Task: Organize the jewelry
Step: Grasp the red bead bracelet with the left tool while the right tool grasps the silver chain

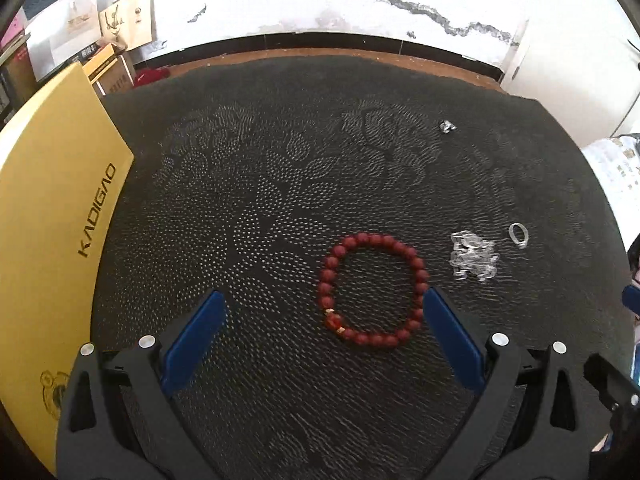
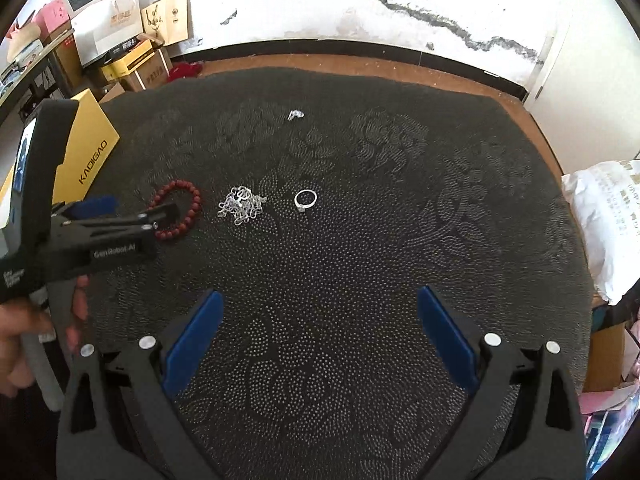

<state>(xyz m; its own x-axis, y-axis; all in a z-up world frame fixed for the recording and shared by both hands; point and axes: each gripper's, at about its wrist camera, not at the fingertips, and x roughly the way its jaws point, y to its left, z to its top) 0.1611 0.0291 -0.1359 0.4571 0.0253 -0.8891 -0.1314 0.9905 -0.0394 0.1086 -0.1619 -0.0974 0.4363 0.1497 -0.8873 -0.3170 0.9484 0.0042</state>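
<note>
Red beads: your bracelet (image 1: 371, 289) lies flat on the dark textured mat (image 1: 280, 184) covering the bench, toward its left edge and close to the yellow box (image 1: 52, 216) that sits along that side. Your left tool (image 1: 325, 316) hovers low over it, released, with the fingers spread wide; the right finger stands just beside, perhaps touching, the right arc of the loop, while the left finger is well clear of it. Your right tool (image 2: 320, 312) is also released and empty, held back over bare mat near the front edge. Toward the middle of the bench lie a tangled silver chain (image 2: 242, 206) and, just right of it, a silver ring (image 2: 305, 199); a small silver piece (image 2: 295, 115), too small to identify, sits near the far edge. Judgement on risk: the bracelet is off-centre in the left tool's span, so closing as aligned would likely push the loop sideways or pinch a single bead, which could roll out of the pads. The beads are round and hard, so a grip on one strand may slip. The mat's raised texture could snag the chain when lifted, and the chain's tangle may drag loose loops along.
</note>
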